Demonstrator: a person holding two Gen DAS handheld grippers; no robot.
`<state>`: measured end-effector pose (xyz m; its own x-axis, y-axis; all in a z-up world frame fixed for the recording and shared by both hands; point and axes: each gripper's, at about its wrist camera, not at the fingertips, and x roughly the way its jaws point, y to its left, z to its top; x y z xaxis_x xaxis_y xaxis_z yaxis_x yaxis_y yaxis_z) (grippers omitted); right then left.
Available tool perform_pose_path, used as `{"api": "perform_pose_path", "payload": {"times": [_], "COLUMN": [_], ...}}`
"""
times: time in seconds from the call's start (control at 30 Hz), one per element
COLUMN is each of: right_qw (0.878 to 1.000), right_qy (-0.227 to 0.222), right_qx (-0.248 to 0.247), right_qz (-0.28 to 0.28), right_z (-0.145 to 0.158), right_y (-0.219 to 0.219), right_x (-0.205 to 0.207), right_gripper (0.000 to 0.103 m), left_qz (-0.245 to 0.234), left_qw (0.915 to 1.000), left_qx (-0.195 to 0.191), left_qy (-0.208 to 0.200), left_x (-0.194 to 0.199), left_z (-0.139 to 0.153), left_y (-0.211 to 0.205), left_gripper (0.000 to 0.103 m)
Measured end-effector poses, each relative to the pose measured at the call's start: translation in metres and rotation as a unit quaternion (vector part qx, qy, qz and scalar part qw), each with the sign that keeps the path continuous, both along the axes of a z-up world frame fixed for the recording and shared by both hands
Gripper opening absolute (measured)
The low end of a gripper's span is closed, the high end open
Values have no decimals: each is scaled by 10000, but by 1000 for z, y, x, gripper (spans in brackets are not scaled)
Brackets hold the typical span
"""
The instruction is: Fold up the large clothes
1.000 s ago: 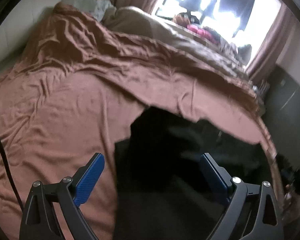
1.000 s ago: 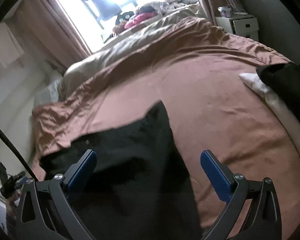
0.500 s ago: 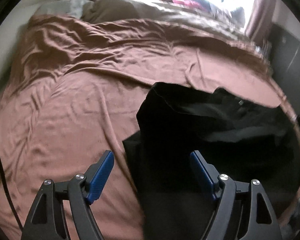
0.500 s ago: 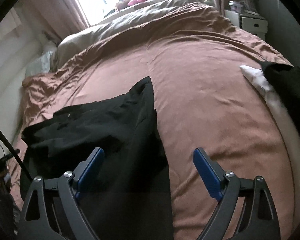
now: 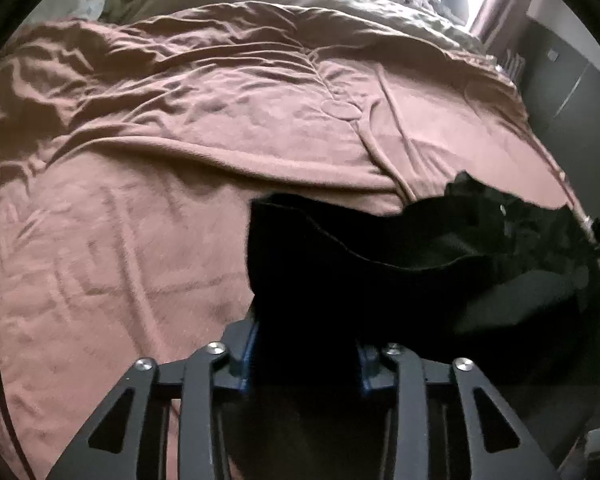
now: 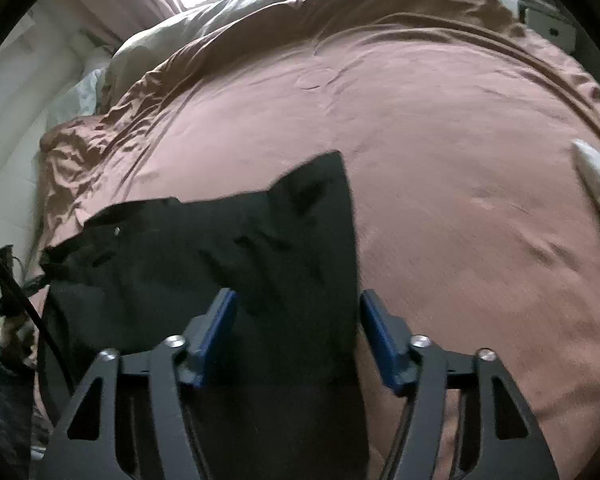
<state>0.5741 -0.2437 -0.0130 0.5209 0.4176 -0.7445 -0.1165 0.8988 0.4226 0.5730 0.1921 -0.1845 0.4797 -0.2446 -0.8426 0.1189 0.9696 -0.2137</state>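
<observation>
Brown bedspread (image 5: 140, 208) bears black garment (image 6: 260, 240) (both grippers closing).

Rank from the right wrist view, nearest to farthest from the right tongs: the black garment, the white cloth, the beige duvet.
1. Black garment: between the right tongs, spreading left.
2. White cloth: right edge of the brown bedspread.
3. Beige duvet: far end, by the window.

I've got open brown bedspread (image 5: 132, 240) across left and centre of left view, nothing on it. Black garment (image 6: 260, 248) fills lower centre btwn both grippers' fingers. White cloth (image 6: 598, 178) sits at right edge, right view.
</observation>
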Motion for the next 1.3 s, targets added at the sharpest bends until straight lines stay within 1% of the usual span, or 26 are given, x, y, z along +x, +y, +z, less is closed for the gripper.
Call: {"api": "perform_pose_path", "payload": {"times": [0.03,0.07,0.1,0.13,0.17,0.23,0.3,0.33,0.37,0.43,0.5,0.57,0.63,0.73,0.8,0.87,0.93,0.97,1.0,1.03,1.07,1.1,1.13,1.17,1.2,1.3], "right_qw": [10000,10000,10000,10000,9998,9995,9990,9987,9981,9966,9956,9956,9963,9967,9969,9971,9976,9974,9972,9968,9962,9957,9957,9956,9953,9951], "right_qy": [7,1,-8,-7,-5,-55,-239,-350,-463,-660,-735,-717,-597,-476,-394,-336,-348,-417,-494,-554,-605,-665,-683,-710,-767,-820], "right_qx": [10,14,35,70,125,224,219,177,151,162,195,143,124,58,41,85,86,71,12,-121,-249,-318,-306,-270,-220,-147], "right_qz": [-6,-11,-16,-54,-120,-201,-296,-330,-372,-470,-555,-583,-609,-660,-679,-677,-597,-584,-561,-567,-571,-564,-541,-546,-552,-535], "right_z": [-2,-3,-6,-8,-12,-13,-10,-7,-3,3,5,-1,-9,-18,-24,-28,-24,-21,-16,-10,-6,-3,2,6,9,17], "right_y": [0,0,0,-1,-4,-5,-7,-7,-7,-8,-7,1,9,18,20,21,21,20,20,18,17,15,10,10,7,-1], "right_x": [6,12,17,22,26,25,21,16,11,2,-3,-9,-6,1,5,6,2,-3,-9,-15,-17,-25,-32,-39,-50,-80], "right_gripper": [57,49,43,29,13,3,1,0,0,0,0,0,0,0,0,1,1,3,5,15,42,64,99,101,101,101], "left_qz": [33,62,121,180,202,206,280,362,424,585,684,742,813,961,1001,1044,1065,1070,1082,1104,1128,1154,1177,1202,1215,1206], "left_qw": [10000,9999,9997,9995,9992,9991,9986,9981,9976,9958,9952,9955,9958,9952,9949,9944,9942,9942,9941,9937,9934,9928,9923,9917,9909,9900], "left_qx": [-78,-130,-181,-252,-323,-252,-101,-90,-115,-296,-318,-186,-54,-19,83,123,65,-23,-102,-169,-217,-296,-331,-345,-380,-497], "left_qy": [-23,-40,-67,-96,-146,-285,-426,-492,-538,-643,-628,-564,-409,-156,-47,56,124,76,53,36,11,-94,-204,-300,-441,-534], "left_x": [2,3,4,3,3,-1,-7,-10,-12,-19,-21,-20,-15,-7,-5,-4,-4,-8,-12,-16,-19,-28,-36,-42,-53,-79], "left_z": [0,0,0,0,1,4,11,15,18,26,27,25,16,2,-4,-6,-3,3,9,14,19,29,37,44,53,67], "left_y": [1,2,4,7,8,8,7,10,13,20,23,22,22,24,22,21,22,23,26,28,29,32,34,35,36,38], "left_gripper": [30,27,19,14,12,6,5,5,5,4,4,4,4,5,5,5,6,7,12,20,27,44,62,68,72,72]}}
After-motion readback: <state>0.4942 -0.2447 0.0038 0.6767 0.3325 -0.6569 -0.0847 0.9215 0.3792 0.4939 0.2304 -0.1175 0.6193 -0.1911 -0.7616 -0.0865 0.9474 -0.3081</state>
